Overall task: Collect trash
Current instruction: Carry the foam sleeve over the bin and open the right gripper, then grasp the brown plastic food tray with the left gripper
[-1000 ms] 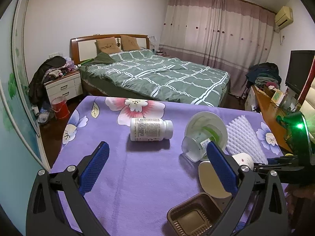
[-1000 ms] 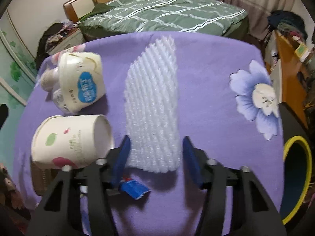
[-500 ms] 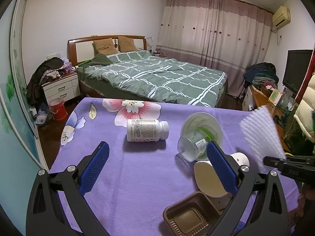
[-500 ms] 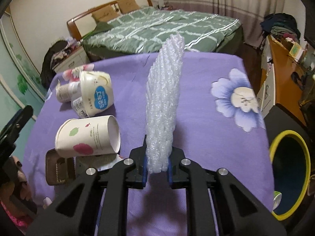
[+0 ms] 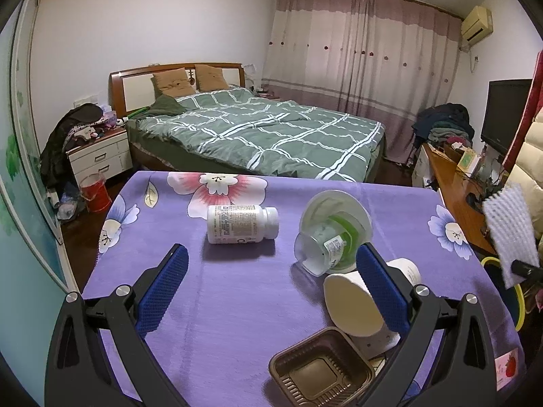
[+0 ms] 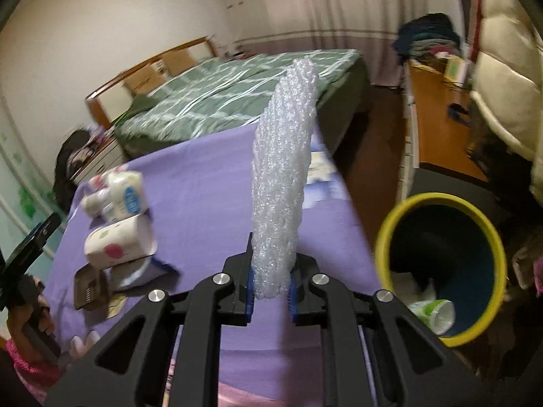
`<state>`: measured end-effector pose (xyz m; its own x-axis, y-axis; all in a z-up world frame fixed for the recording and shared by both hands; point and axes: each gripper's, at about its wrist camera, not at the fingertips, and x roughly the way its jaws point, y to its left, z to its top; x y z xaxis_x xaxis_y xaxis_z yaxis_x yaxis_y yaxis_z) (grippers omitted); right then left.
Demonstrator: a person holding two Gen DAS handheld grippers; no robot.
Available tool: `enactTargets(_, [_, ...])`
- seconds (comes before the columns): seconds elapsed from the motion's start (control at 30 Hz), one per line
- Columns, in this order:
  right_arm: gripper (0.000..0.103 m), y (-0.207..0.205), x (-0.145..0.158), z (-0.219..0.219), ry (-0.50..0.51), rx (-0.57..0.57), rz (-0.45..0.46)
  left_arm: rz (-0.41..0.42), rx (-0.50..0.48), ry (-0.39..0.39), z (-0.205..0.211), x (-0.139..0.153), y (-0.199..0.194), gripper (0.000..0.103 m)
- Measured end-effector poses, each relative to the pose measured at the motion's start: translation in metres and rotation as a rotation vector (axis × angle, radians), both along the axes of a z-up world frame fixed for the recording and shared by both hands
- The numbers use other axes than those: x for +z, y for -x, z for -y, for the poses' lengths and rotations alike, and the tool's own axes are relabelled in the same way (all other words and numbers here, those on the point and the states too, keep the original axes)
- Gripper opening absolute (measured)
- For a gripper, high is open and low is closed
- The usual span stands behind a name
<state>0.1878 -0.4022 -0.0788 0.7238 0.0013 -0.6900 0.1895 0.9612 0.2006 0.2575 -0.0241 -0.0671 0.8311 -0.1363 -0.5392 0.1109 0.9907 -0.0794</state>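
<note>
- The foam net (image 6: 283,183), lying flat on the purple table (image 5: 237,305) a second ago, now stands clamped in the right gripper (image 6: 270,288), swung beside the yellow-rimmed bin (image 6: 441,271).
- Judged: release comes next.
- The left gripper (image 5: 268,291) hangs spread wide, empty, over the bottle (image 5: 242,224).

Bare purple bench (image 5: 237,305) lay open between the left tongs (image 5: 271,291); a bottle (image 5: 241,224) blocked farther on, cups (image 5: 353,305) and a tray (image 5: 319,369) crowded the right.
</note>
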Motion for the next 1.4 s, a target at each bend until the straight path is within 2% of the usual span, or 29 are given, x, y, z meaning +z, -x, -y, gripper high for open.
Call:
enactTargets(0.37, [0.016,0.025,-0.023,0.100,0.011,-0.282,-0.046,-0.002,-0.005,0.000,0.002,-0.001,0.000,0.098])
enactTargets(0.63, [0.017,0.027,-0.040,0.131,0.018,-0.363,-0.078,-0.011,-0.003,0.000,0.001,-0.004,-0.001,0.098])
enactTargets(0.67, [0.021,0.027,-0.041,0.132,0.023,-0.368,-0.082,-0.012,-0.003,0.001,0.001,-0.004,-0.001,0.098])
enactTargets(0.77, [0.052,0.027,-0.042,0.131,0.052,-0.406,-0.080,-0.011,-0.003,0.001,0.001,-0.004,-0.001,0.098])
enactTargets(0.8, [0.056,0.027,-0.040,0.130,0.069,-0.419,-0.067,-0.012,-0.002,0.002,0.001,-0.004,-0.002,0.098])
enactTargets(0.97, [0.064,0.023,-0.024,0.114,0.089,-0.446,0.018,-0.020,-0.003,0.003,0.001,-0.007,-0.003,0.098])
enactTargets(1.07, [0.064,0.009,-0.013,0.094,0.075,-0.417,0.098,-0.021,-0.005,-0.001,0.002,-0.008,-0.004,0.098])
enactTargets(1.2, [0.073,-0.003,-0.005,0.061,0.160,-0.355,0.185,-0.023,-0.004,-0.004,0.003,-0.009,-0.004,0.098])
enactTargets(1.3, [0.073,-0.003,-0.008,0.045,0.206,-0.323,0.216,-0.039,-0.020,0.007,0.004,-0.010,-0.005,0.098])
enactTargets(1.4, [0.073,-0.007,-0.014,0.038,0.222,-0.289,0.198,-0.047,-0.042,0.005,0.008,-0.011,-0.004,0.098])
